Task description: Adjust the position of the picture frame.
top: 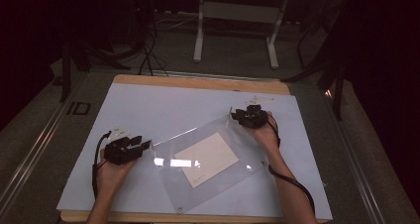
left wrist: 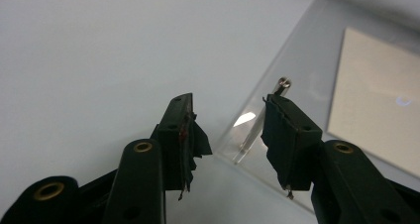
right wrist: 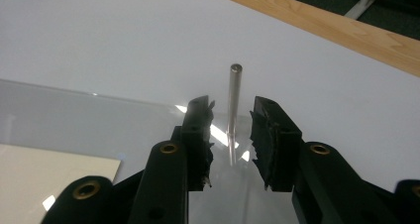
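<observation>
Left hand-held gripper (left wrist: 225, 135) and right hand-held gripper (right wrist: 230, 140) part-open around metal standoff pins (right wrist: 234, 100) at opposite corners of acrylic sheet (top: 208, 182) on desk (top: 148, 105).

High view looks down from above; gripper views sit close, sharing the clear panel (top: 208, 159) (opposite corners).

Paper sheet (top: 206, 158) under clear panel (top: 173, 182) — on table (top: 148, 110).

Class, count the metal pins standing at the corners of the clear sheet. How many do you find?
2 can be seen clearly: one pin at the corner of the clear sheet by the left gripper, another pin between the right gripper's jaws. Other corners may hold more, too small to tell.
</observation>
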The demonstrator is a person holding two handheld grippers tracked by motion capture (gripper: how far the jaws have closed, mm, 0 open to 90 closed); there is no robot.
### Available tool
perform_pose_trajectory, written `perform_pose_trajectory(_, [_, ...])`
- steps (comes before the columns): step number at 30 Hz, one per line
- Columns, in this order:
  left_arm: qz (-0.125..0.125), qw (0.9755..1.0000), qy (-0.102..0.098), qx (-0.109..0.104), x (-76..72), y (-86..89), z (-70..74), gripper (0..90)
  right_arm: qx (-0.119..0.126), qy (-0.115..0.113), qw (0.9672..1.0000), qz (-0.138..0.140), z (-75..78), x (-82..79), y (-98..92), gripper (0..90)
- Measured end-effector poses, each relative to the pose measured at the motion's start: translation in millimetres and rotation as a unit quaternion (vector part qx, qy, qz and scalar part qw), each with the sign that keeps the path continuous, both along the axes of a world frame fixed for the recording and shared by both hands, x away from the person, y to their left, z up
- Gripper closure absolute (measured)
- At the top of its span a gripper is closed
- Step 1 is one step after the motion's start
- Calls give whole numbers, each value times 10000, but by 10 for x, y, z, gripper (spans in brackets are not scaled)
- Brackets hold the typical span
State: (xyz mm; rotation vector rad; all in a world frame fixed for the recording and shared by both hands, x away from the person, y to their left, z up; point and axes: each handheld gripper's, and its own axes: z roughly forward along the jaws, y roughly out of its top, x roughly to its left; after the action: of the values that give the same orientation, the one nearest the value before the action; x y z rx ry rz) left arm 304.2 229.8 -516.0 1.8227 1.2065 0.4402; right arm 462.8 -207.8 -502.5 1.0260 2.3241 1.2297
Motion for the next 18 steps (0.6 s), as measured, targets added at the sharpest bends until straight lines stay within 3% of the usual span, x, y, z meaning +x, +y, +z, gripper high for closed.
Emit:
perform_pose_trajectory(8, [-93,9996,64,253,12,-26,-32,567,-255,0,9997,-46,-22,123,135,687])
perform_pose_trajectory(16, [-247,9993,102,277,-21,-54,-34,575,-267,-7,9996,-42,-52,182,214,714])
perform_pose_trajectory(18, [-285,9989,66,370,-36,-91,-33,575,-264,-13,9996,-69,-70,195,203,726])
